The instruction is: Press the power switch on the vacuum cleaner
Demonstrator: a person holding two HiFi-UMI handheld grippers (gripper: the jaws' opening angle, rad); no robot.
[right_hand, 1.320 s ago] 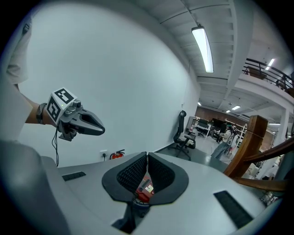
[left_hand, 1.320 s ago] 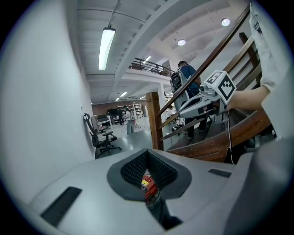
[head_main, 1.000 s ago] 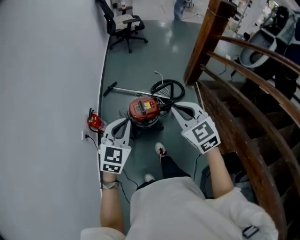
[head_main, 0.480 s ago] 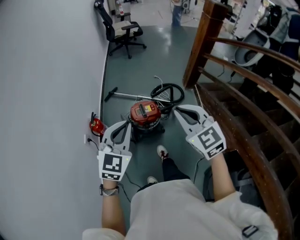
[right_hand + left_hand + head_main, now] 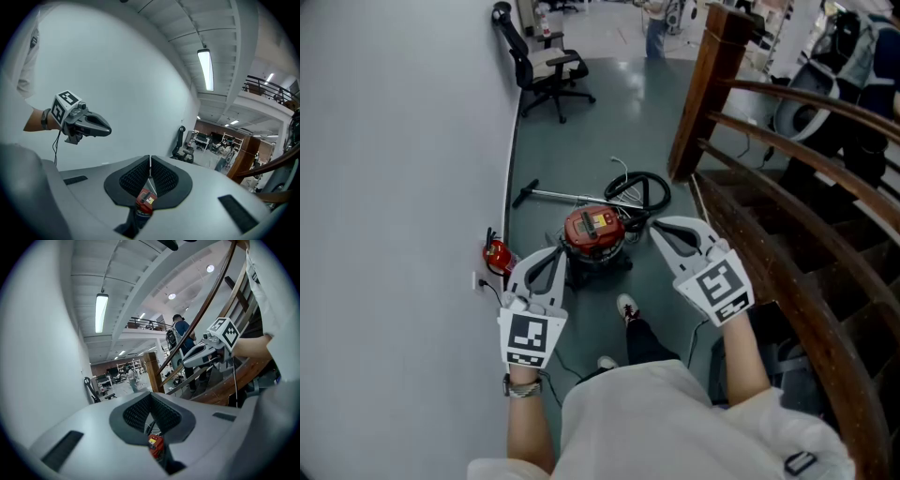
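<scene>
Red vacuum cleaner (image 5: 595,230) sits on floor (image 5: 581,131) near wall. Left gripper (image 5: 549,253) and right gripper (image 5: 659,226) flank it, not touching; fingers of both clenched, empty

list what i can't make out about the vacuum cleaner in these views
Power switch: head view, vacuum cleaner too small to tell the switch from its top.
Vacuum cleaner's body: both gripper views show only a red sliver; the left gripper and right gripper hide the rest.
Red thing by the wall: head view, too small to identify.
</scene>
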